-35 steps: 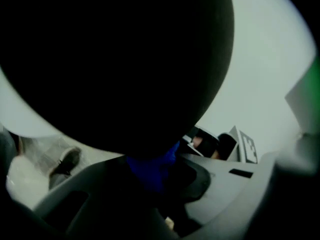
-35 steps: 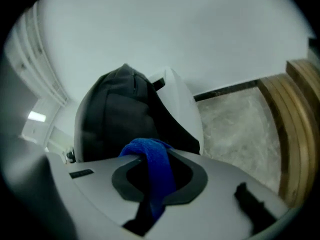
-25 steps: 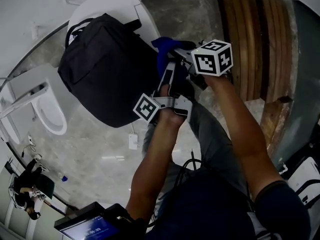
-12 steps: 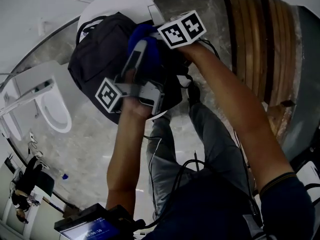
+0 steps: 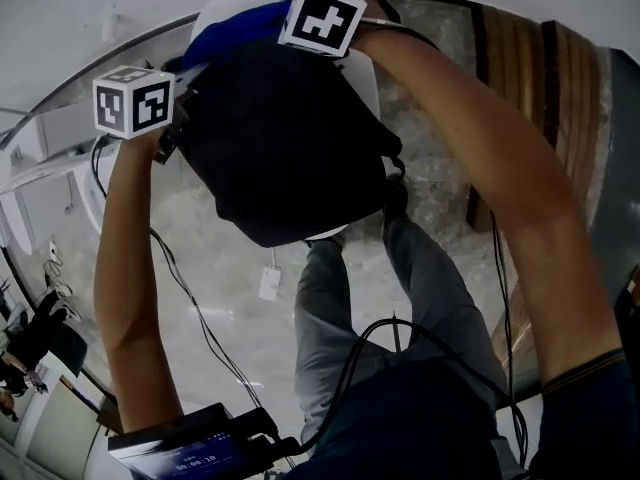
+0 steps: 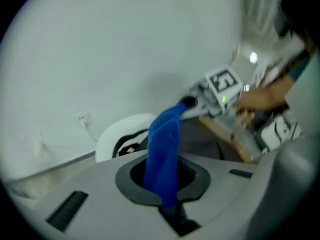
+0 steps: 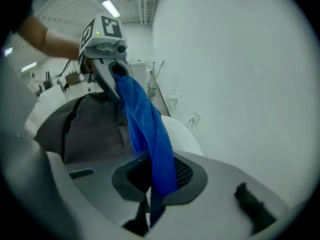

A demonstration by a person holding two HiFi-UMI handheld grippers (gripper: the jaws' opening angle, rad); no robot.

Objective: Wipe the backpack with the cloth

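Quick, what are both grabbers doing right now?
Left gripper: closed, holding one end of the blue cloth.
Right gripper: closed, holding the other end of it.

Left tool (image 6: 167,210), right tool (image 7: 150,210): both clamped.

A: What's the floor like?
B: Mottled grey floor (image 5: 230,278), with brown wooden slats (image 5: 530,68) along the far right.
A: And the walls?
B: A plain white wall (image 6: 125,44) on the far side, with a socket (image 6: 84,119) low at its left. A round white table (image 6: 117,131) stands near it, and a strip light (image 7: 111,8) glows overhead.
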